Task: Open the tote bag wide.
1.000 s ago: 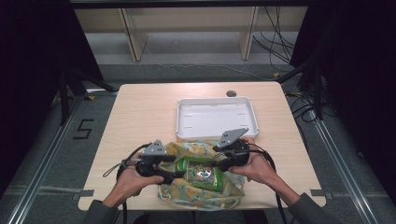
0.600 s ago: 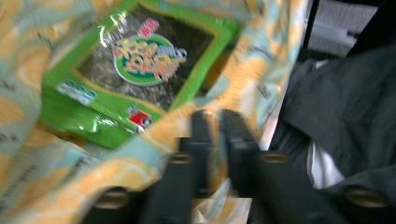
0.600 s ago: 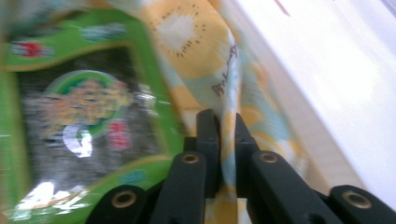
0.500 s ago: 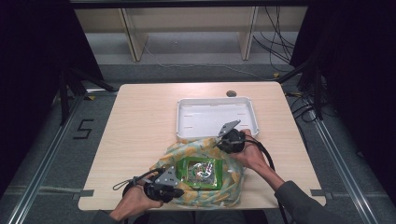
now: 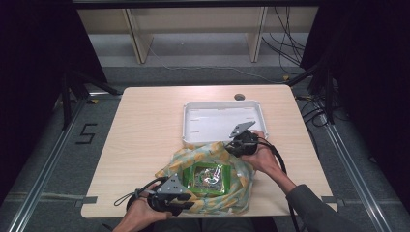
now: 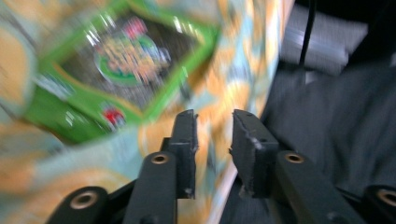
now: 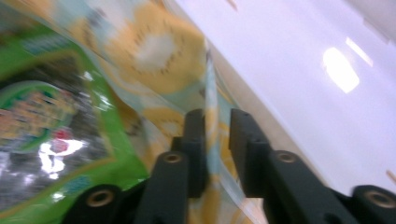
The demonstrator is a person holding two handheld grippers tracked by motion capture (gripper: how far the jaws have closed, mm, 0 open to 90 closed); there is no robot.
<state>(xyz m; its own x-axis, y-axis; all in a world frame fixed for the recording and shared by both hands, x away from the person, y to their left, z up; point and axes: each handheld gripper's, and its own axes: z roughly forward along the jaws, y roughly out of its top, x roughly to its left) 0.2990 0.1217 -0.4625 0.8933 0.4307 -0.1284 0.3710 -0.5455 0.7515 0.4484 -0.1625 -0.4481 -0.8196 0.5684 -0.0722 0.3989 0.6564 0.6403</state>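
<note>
Two grippers are working one cloth here: a pale blue-and-yellow fruit-print fabric wrap [image 5: 227, 191] spread at the near edge of the light wooden tabletop [image 5: 145, 130], with a flat green printed snack packet [image 5: 209, 178] sitting in the middle of it. The left gripper [image 5: 186, 205] is at the near-left corner of the cloth, and in its own view the fingers [image 6: 187, 140] have a clear gap with fabric behind them, so they look released or only loosely around the edge; it's too blurry to be sure. The right gripper [image 5: 232, 145] is at the far-right corner, fingers [image 7: 196, 140] pinching a fold of the cloth. My guess is that the corners are held apart to open the wrap around the packet. A white rectangular plastic tray [image 5: 189, 121] waits just behind, touching the cloth's far edge.
</note>
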